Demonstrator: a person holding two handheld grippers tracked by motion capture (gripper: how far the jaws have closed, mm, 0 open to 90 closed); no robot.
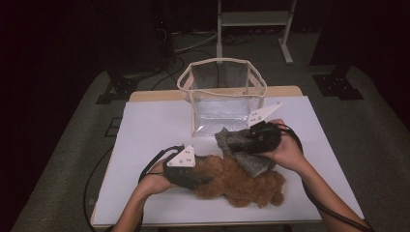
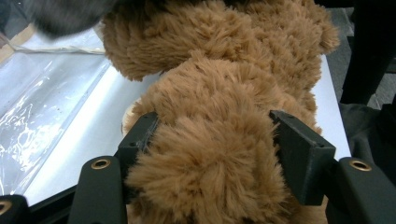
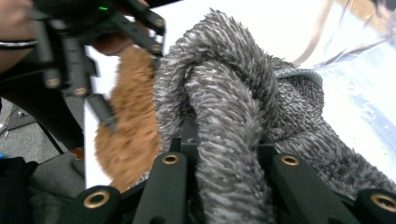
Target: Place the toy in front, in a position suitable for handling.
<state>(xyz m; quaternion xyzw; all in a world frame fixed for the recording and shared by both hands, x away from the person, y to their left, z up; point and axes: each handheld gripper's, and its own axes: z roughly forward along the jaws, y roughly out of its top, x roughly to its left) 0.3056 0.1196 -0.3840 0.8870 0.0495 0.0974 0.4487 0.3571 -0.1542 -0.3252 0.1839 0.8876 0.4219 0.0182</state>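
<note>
A brown fluffy plush toy [image 1: 241, 186] lies on the white table [image 1: 150, 130] near its front edge. My left gripper [image 1: 203, 181] is shut on the toy's left end; in the left gripper view the fur [image 2: 215, 93] bulges between both black pads [image 2: 299, 149]. My right gripper [image 1: 241, 141] is shut on a grey fuzzy cloth [image 1: 254, 164], lifted just above the toy's upper right part. In the right gripper view the grey cloth [image 3: 224, 107] folds up from between the jaws, with the brown toy [image 3: 130, 130] and the left gripper [image 3: 93, 65] behind it.
A clear plastic bag [image 1: 222, 96] with a cream rim stands open at the back middle of the table, just beyond the grey cloth. A metal stand [image 1: 254, 24] is on the floor behind the table. Bare white surface lies left of the bag.
</note>
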